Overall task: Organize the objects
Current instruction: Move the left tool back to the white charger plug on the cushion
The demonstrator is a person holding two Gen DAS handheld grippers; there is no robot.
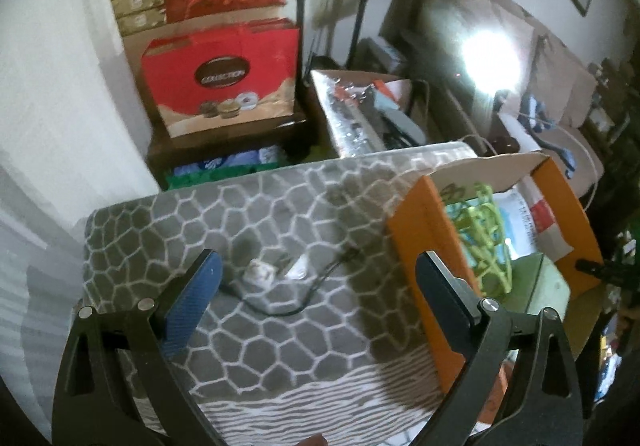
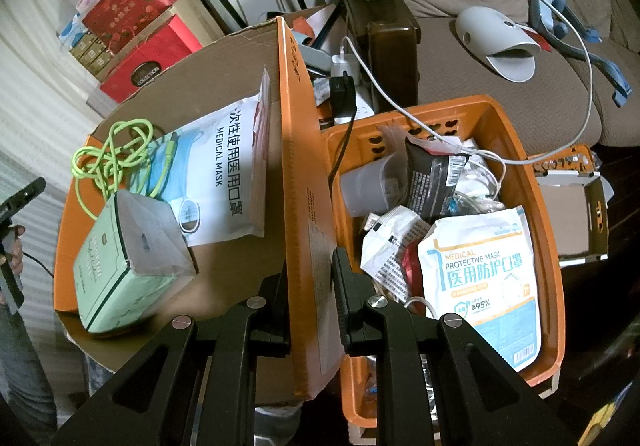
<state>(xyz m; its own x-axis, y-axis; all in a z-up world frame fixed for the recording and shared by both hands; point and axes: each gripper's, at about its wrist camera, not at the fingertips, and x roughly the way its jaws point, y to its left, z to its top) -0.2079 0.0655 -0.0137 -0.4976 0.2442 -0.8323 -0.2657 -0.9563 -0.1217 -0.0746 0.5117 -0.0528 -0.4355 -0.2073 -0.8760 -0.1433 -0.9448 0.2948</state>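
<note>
My left gripper [image 1: 318,302] stands open over a grey patterned cloth [image 1: 240,346], with nothing between its blue pads. On the cloth ahead of it lie a small white object [image 1: 260,273] and a thin black cable [image 1: 320,286]. To its right is the orange cardboard box [image 1: 424,246]. My right gripper [image 2: 311,272] is shut on that box's side wall [image 2: 308,186]. Inside the box are a tangled green cable [image 2: 112,154], a medical mask pack [image 2: 228,170] and a pale green carton [image 2: 128,258].
An orange plastic basket [image 2: 554,246] right of the box holds mask packs, packets and a cup. A sofa [image 2: 500,58] with cables and a grey device lies behind. Red gift boxes [image 1: 224,78] are stacked by the wall. A hand [image 2: 16,250] shows at the left edge.
</note>
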